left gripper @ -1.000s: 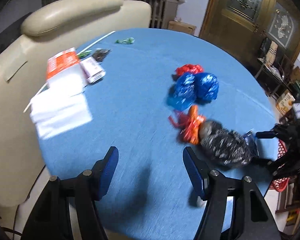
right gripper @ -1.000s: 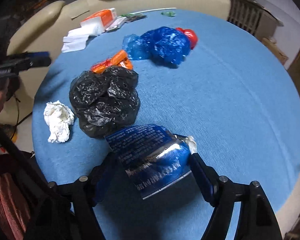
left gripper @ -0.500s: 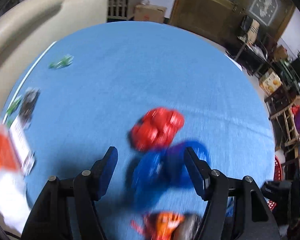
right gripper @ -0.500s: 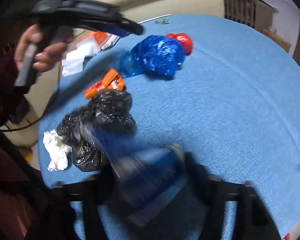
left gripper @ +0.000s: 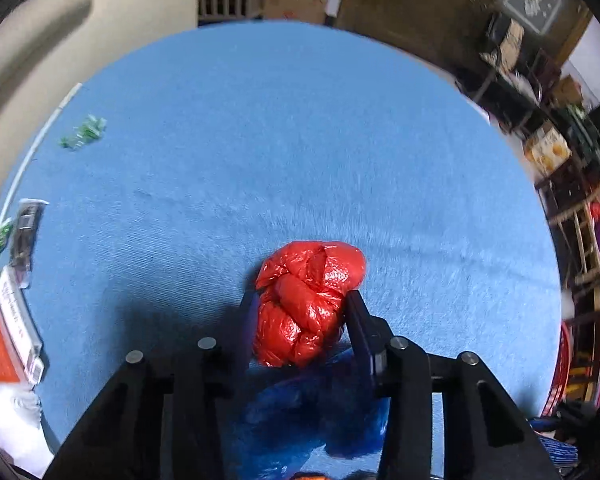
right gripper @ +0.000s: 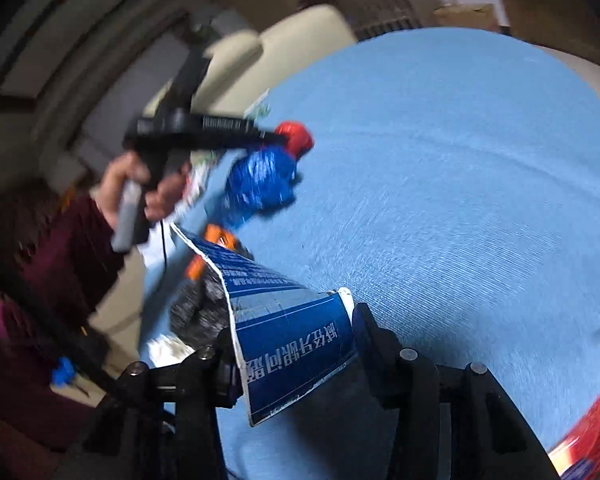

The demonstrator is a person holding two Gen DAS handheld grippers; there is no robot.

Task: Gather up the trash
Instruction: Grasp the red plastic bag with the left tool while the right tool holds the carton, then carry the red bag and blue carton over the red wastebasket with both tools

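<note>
The left gripper (left gripper: 300, 306) is closing its jaws around the knotted red plastic bag (left gripper: 308, 304), which is lying on the round blue table (left gripper: 300, 140), touching the crumpled blue plastic bag (left gripper: 320, 412) on that bag's far side. The right gripper (right gripper: 292, 344) is clamping a flattened blue printed packet (right gripper: 284, 320), holding it above the table's near edge.

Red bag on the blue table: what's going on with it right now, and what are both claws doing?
Left gripper closing around red bag. Right gripper shut on blue wrapper. Blue bag pressed against red one.
</note>
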